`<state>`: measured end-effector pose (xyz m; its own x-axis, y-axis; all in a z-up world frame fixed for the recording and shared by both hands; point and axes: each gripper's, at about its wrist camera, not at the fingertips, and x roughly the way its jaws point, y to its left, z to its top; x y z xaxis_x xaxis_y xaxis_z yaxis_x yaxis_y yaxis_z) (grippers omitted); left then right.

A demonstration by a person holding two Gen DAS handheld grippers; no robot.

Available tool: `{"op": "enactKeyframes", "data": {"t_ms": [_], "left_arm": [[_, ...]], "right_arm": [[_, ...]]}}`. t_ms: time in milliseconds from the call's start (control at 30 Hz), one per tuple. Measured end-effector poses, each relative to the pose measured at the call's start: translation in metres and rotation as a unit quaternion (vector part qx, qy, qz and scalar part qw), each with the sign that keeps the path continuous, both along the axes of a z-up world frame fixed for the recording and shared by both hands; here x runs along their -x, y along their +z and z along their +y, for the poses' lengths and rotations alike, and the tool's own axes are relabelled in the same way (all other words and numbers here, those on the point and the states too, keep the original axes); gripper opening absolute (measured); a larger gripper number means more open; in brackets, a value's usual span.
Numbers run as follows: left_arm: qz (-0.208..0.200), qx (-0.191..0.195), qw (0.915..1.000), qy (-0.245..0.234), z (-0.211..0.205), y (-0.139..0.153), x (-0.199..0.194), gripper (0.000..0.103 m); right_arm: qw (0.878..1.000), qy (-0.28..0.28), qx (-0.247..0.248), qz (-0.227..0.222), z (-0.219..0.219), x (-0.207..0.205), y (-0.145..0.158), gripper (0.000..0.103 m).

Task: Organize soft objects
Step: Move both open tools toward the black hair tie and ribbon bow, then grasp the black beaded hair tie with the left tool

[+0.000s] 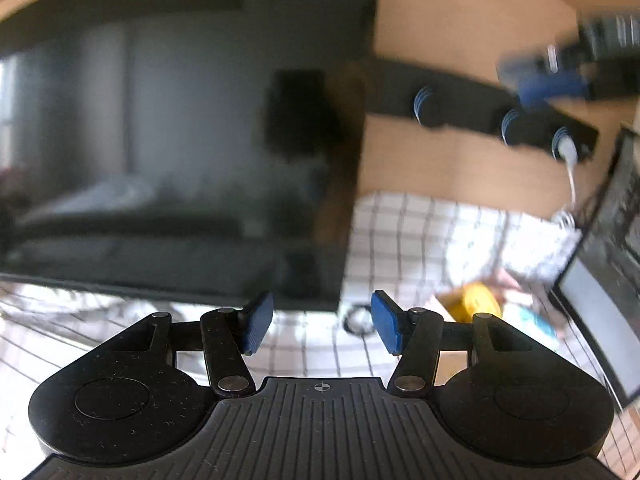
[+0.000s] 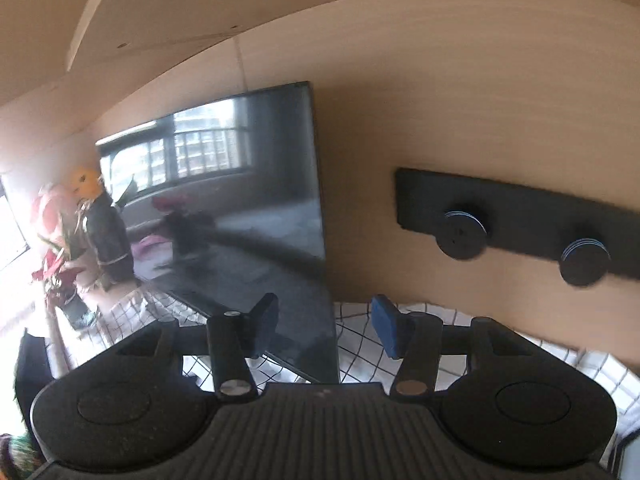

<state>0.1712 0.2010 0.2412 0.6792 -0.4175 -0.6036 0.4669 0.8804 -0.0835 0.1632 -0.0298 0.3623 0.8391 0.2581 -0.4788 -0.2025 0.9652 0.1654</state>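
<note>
My left gripper (image 1: 322, 326) is open and empty, held above a white checked cloth (image 1: 400, 232). A yellow soft object (image 1: 478, 302) and a pale blue one (image 1: 536, 322) lie on the cloth to the right of it, blurred. My right gripper (image 2: 324, 330) is open and empty, facing a black screen (image 2: 248, 208) and the wall. The right gripper also shows blurred at the top right of the left wrist view (image 1: 560, 76). A doll with an orange head and dark clothes (image 2: 100, 224) stands at the far left beside the screen.
A large black screen (image 1: 180, 140) stands on the cloth close ahead. A black wall rail with round knobs (image 2: 520, 224) hangs to the right of it; it also shows in the left wrist view (image 1: 480, 104). Red flowers (image 2: 56, 264) stand by the doll. A dark wire basket (image 1: 616, 208) is at the right.
</note>
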Motion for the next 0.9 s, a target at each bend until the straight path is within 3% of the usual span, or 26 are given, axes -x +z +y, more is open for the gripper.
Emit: {"op": "enactKeyframes", "data": {"t_ms": [133, 300, 367, 533, 700, 900], "left_arm": [[0.061, 0.045, 0.9971, -0.001, -0.019, -0.051, -0.016, 0.059], [0.120, 0.128, 0.9836, 0.044, -0.049, -0.108, -0.043, 0.059], [0.133, 0.123, 0.9819, 0.056, -0.063, -0.125, -0.058, 0.059], [0.131, 0.069, 0.9855, 0.083, -0.086, -0.160, -0.084, 0.059], [0.137, 0.044, 0.9860, 0.083, -0.103, -0.188, -0.108, 0.059], [0.121, 0.048, 0.9870, 0.094, -0.113, -0.201, -0.129, 0.057]], "right_arm": [[0.999, 0.010, 0.021, 0.044, -0.009, -0.018, -0.028, 0.052], [0.993, -0.035, -0.009, 0.113, -0.051, -0.052, -0.086, 0.052], [0.992, -0.051, -0.009, 0.118, -0.070, -0.055, -0.103, 0.052], [0.991, -0.071, 0.033, 0.105, -0.098, -0.048, -0.145, 0.052], [0.989, -0.071, 0.023, 0.128, -0.107, -0.065, -0.179, 0.052], [0.985, -0.070, 0.014, 0.156, -0.114, -0.078, -0.204, 0.052]]}}
